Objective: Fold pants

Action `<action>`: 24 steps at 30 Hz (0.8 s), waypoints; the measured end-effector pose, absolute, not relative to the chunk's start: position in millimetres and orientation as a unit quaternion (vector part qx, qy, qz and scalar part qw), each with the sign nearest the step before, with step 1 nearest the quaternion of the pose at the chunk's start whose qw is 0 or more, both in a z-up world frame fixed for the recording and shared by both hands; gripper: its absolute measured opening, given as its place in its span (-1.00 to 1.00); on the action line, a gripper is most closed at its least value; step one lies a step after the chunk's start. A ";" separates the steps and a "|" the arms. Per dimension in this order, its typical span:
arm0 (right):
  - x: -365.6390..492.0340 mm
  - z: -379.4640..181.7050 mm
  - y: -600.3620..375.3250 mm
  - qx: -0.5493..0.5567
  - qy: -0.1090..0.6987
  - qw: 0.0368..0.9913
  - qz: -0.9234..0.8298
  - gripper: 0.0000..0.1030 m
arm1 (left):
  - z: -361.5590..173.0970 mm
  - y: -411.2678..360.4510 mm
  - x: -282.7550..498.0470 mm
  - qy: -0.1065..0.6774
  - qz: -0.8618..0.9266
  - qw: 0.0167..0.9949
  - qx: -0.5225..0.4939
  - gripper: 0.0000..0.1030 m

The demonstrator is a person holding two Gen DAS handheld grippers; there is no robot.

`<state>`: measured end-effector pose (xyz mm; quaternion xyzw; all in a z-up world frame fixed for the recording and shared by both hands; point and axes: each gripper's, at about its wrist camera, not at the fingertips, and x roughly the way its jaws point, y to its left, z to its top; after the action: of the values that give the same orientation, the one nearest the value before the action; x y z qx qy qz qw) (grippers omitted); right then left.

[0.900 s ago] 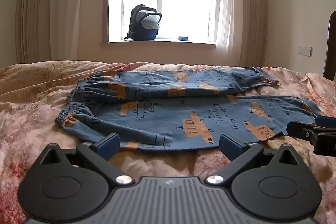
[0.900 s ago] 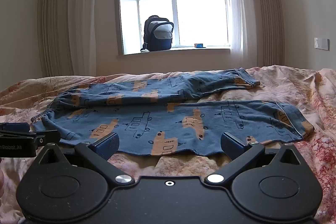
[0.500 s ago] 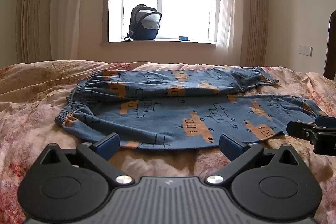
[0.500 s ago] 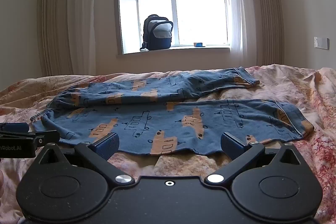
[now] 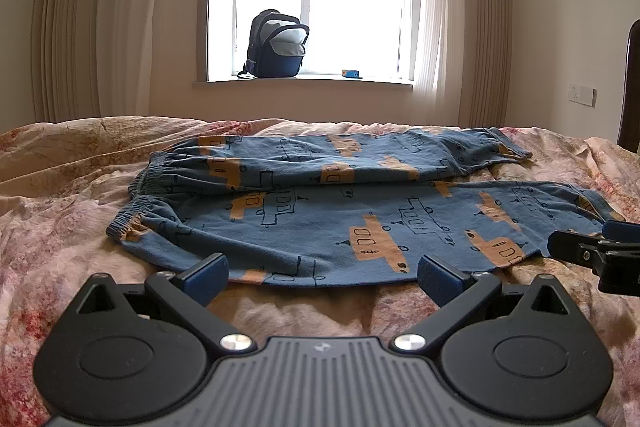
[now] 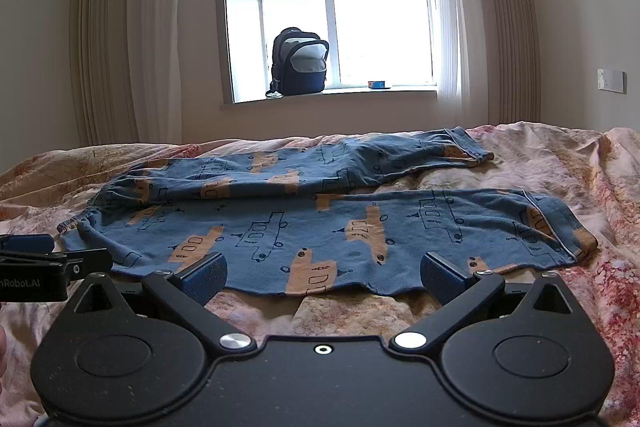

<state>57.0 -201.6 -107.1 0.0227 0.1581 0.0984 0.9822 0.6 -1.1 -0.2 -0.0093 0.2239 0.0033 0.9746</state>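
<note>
the blue pants point(image 5: 320, 219) lay flat on the bed point(image 5: 60, 227), long way running left to right, waist on the left, leg ends on the right. the left gripper point(image 5: 322, 273) and right gripper point(image 6: 322, 273) were both wide apart, holding nothing, just beside the pants' near edge.

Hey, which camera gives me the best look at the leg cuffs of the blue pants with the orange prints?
The right wrist view. The blue patterned pants show both leg cuffs fully, with bedspread beyond them. In the left wrist view the near cuff sits at the edge, partly hidden behind the right gripper; the far cuff is visible.
</note>
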 end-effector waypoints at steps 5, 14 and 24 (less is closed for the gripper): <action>58.6 -106.4 -201.6 0.024 0.160 0.982 0.098 0.99 | -0.2 -1.4 0.6 0.223 0.003 0.975 -0.009 0.99; 54.6 -107.3 -201.8 0.024 0.161 0.982 0.098 0.99 | 0.2 -0.2 0.3 0.223 0.003 0.975 -0.009 0.99; 55.3 -107.4 -201.5 0.024 0.161 0.982 0.098 0.99 | 1.5 -1.0 -1.5 0.224 0.001 0.975 -0.008 0.99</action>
<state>55.3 -201.5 -107.4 0.0240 0.1613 0.0977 0.9818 -1.5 -1.0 1.5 -0.0080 0.2237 0.0013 0.9746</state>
